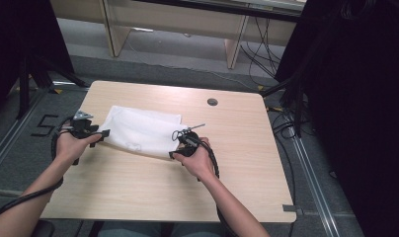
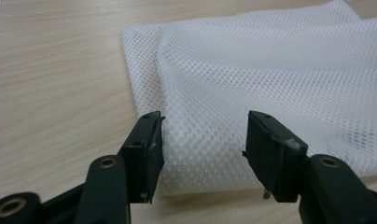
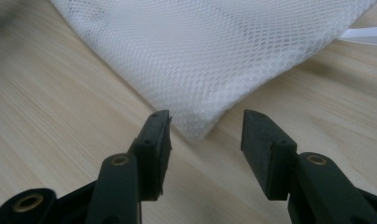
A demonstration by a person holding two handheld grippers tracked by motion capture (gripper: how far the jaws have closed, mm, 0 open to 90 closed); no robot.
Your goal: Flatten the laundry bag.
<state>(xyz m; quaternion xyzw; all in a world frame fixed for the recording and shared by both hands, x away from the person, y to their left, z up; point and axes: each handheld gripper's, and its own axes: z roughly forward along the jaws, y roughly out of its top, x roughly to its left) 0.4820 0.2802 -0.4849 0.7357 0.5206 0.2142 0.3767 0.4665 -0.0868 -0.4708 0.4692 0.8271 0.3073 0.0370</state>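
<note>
The wooden table (image 1: 138,182) has a small dark round cap (image 1: 212,102) behind the white mesh bag (image 1: 140,131), and nothing lies between the bag and the grippers. The left gripper (image 2: 203,140) is released, its jaws on both sides of the bag's near edge. The right gripper (image 3: 206,135) is also released, just before a corner. The bag lies flat, its long side running left to right.
</note>
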